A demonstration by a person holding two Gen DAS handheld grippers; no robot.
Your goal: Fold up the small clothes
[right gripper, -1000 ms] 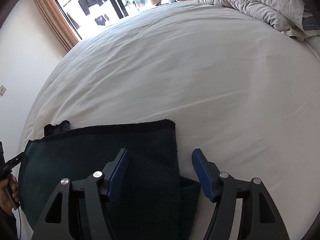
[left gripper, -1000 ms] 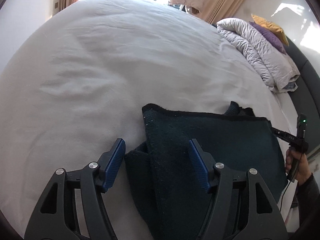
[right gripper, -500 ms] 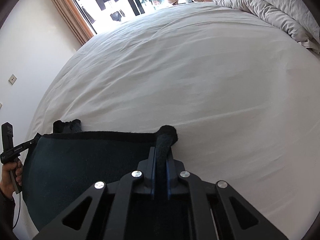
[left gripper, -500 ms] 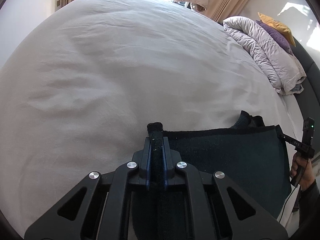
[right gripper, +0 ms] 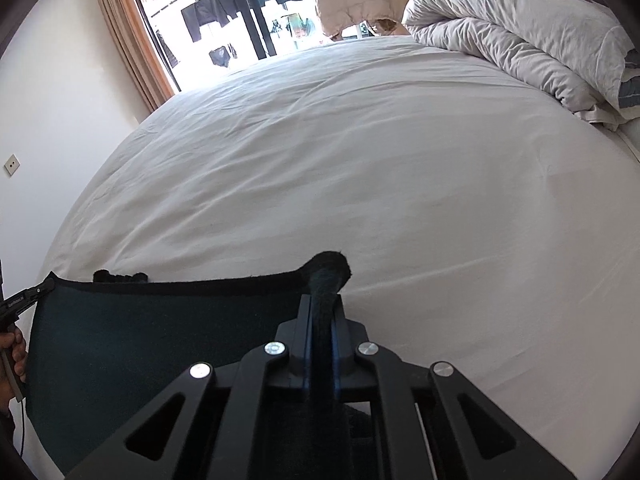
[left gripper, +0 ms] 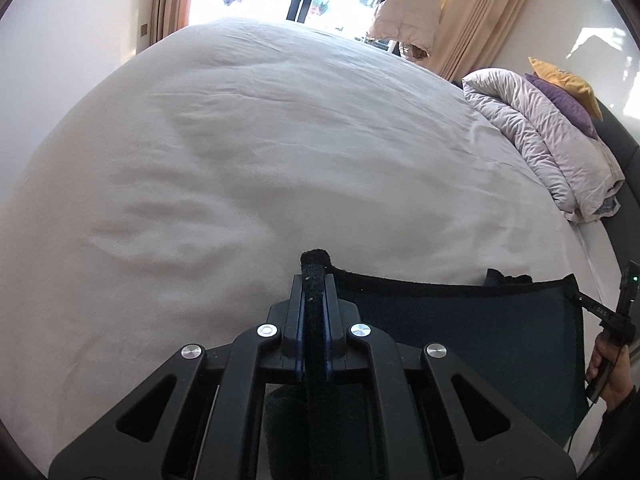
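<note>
You are pinching the dark teal, fuzzy knit garment (left gripper: 460,332) at both ends of its upper hem, so its long axis is running straight across from one of your hands to the other, parallel to the near edge of the bed. Starting at the left, your left gripper (left gripper: 315,280) is sitting with its blue-padded jaws pressed together on the left corner of the hem; a rolled nub of the cloth is poking out past the fingertips, pointing away from you toward the window. The right-wrist view is also catching your left hand (right gripper: 14,354) at its left edge, wrapped around the gripper's handle. Between the two grips the black-bound hem is stretching in a shallow, sagging line, and the flat rectangular body of the cloth is hanging below it toward you, over the front part of the white, softly wrinkled bed sheet (left gripper: 280,152). A small dark bunch of fabric is peeking up just behind the hem. At the right end, your right gripper (right gripper: 322,304) is likewise clamped on the opposite corner, with a rounded tuft of the fabric bulging beyond its fingertips. Your right hand (left gripper: 610,372) is showing at the left-wrist view's right edge. Farther right, a pale grey, puffy quilted duvet (right gripper: 520,36) is lying rolled at the head of the bed.
</note>
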